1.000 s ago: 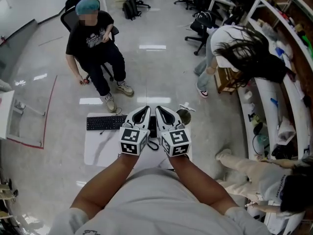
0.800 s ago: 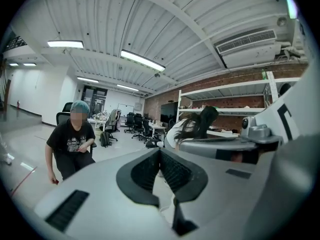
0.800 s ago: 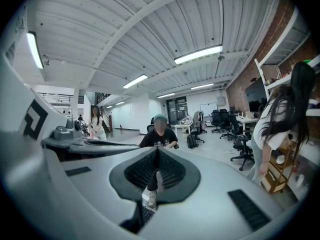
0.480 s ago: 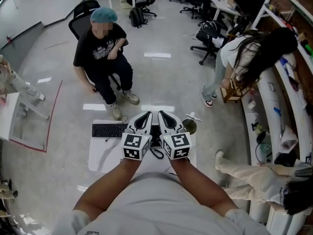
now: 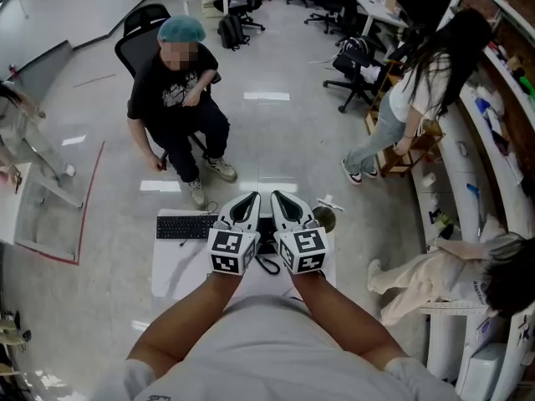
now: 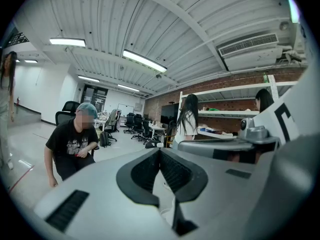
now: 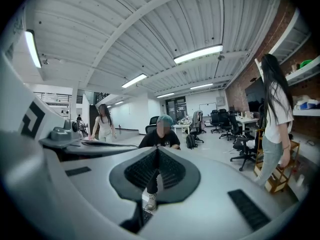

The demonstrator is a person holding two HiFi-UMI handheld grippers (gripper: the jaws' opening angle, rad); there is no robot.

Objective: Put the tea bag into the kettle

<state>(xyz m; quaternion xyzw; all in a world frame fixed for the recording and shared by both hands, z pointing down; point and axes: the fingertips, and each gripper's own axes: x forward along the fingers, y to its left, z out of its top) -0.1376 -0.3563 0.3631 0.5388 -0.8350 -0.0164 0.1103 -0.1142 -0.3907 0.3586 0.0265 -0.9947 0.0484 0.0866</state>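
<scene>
Kettle [image 5: 324, 219] stands at table [image 5: 177, 267] edge, just beside right tongs [image 5: 279, 196].

Black keyboard [image 5: 185, 226] on white table [image 5: 177, 267], seated person in teal cap [image 5: 180, 98] beyond, standing person [image 5: 418, 90] beside shelving [image 5: 462, 150]

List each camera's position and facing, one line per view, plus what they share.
Head view: on the person's head, looking steeply down at the white table; forearms, left gripper, right gripper show.
Left gripper view: on that gripper, facing past its shut fingers into the office.
Right gripper view: likewise on its gripper.
Shared: the seated person.
</scene>
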